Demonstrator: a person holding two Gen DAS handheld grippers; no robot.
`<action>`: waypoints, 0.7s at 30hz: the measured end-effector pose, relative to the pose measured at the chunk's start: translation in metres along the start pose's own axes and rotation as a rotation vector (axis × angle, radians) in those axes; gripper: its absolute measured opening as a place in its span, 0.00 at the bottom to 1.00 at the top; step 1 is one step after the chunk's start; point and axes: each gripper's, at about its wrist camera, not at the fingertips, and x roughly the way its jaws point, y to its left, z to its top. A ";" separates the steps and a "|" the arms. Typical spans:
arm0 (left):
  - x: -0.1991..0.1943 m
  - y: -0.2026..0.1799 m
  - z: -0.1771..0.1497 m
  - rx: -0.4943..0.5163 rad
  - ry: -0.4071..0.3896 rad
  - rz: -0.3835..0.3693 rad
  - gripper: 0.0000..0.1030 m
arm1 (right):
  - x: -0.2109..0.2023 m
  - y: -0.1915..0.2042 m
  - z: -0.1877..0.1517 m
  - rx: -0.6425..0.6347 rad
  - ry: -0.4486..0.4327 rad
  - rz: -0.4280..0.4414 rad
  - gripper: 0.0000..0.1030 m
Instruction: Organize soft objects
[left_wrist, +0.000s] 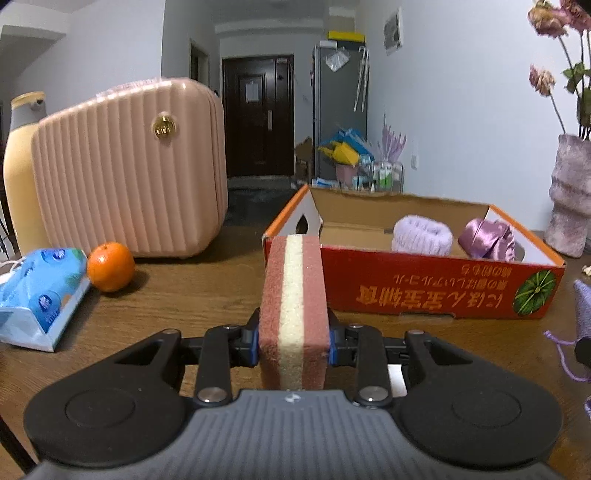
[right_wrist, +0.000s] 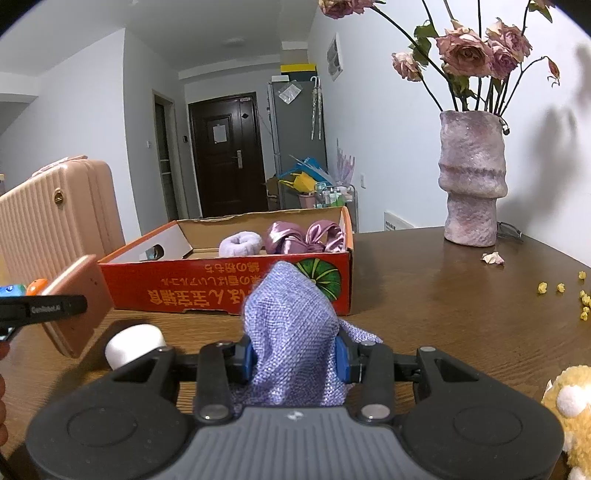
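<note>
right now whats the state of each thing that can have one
left gripper: shut on sponge
sponge: held on edge, off the table
right gripper: shut on lavender pouch
lavender pouch: held, bunched
cardboard box: open, holds purple scrunchie and satin bow
pink case: closed, upright

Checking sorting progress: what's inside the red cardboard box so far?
Inside the red cardboard box: a lilac fuzzy scrunchie and purple satin fabric. The near wall hides the floor in front of them.

Lighting: even, cool indoor; soft shadows on tabletop (right_wrist: 424, 295) and wall; fisheye bending, dark corners, slight blur
</note>
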 end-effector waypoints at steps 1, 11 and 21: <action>-0.003 0.000 0.000 -0.001 -0.014 0.001 0.30 | 0.000 0.000 0.000 -0.002 -0.002 0.002 0.38; -0.032 -0.003 -0.002 -0.004 -0.102 0.004 0.30 | -0.003 0.003 0.000 -0.020 -0.022 0.017 0.38; -0.063 -0.015 -0.008 0.024 -0.173 -0.008 0.30 | -0.007 0.006 -0.001 -0.030 -0.042 0.045 0.38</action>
